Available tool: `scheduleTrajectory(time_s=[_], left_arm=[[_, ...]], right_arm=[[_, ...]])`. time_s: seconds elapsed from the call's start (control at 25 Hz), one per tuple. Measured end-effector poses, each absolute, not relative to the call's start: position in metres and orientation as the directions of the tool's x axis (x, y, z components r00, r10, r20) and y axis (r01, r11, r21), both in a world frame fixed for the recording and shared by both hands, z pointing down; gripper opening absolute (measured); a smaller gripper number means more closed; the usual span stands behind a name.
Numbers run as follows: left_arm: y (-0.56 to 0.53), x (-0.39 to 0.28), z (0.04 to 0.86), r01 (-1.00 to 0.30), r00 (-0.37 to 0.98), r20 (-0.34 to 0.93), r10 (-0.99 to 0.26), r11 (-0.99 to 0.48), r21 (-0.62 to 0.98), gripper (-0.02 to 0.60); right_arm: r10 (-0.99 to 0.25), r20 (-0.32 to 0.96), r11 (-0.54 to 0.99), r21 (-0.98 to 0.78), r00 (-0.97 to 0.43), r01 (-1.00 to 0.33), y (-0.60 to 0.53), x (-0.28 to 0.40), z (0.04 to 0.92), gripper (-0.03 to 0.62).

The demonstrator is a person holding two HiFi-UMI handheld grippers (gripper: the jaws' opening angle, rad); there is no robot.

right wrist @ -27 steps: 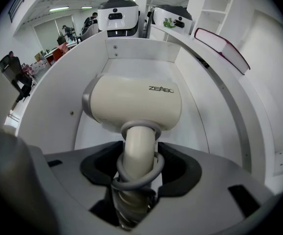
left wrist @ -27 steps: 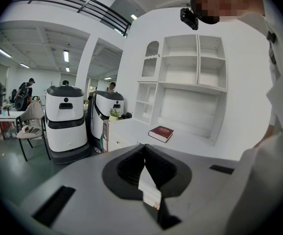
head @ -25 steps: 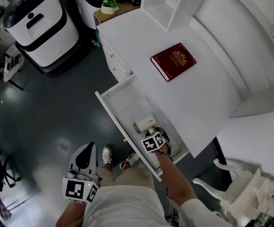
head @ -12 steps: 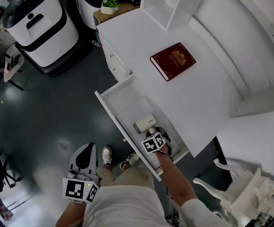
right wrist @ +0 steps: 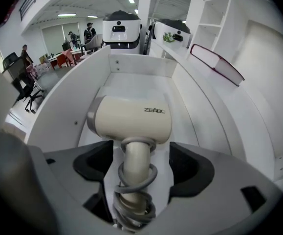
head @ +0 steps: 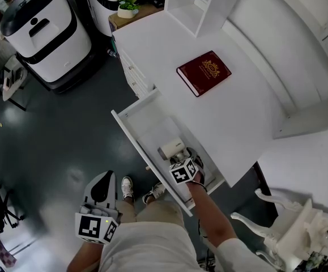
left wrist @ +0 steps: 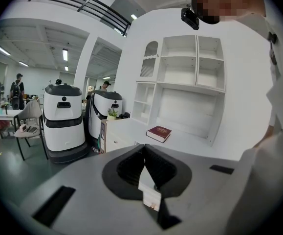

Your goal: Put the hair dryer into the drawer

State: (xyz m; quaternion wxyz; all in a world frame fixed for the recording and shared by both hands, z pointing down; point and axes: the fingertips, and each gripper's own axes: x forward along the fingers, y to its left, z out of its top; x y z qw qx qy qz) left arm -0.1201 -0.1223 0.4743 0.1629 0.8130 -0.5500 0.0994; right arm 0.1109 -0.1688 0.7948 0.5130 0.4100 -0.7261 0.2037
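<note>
Jaws, right gripper [right wrist: 137,168]: just opening, released, standing clear either side of hair dryer [right wrist: 131,119] handle | jaws, left gripper [left wrist: 145,153]: closed together, empty | hair dryer: lying inside open drawer [head: 138,123]

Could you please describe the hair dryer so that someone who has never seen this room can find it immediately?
Start at the big white desk and find its one open drawer, pulled out toward the person. Inside lies the hair dryer: cream-coloured, with a grey cord wound around its handle, unlike the flat dark red book on the desktop.
</note>
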Motion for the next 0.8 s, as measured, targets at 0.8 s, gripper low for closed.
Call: scheduleTrajectory(time_s=[0.8], left_arm=[[-0.135,-0.115,0.469,-0.848,0.529,0.288,-0.798,-0.489,0.203,0.015]], right_arm=[[-0.466,0.874,0.450,0.096,-0.141,-0.888,-0.155,0.110,0.753,0.370]])
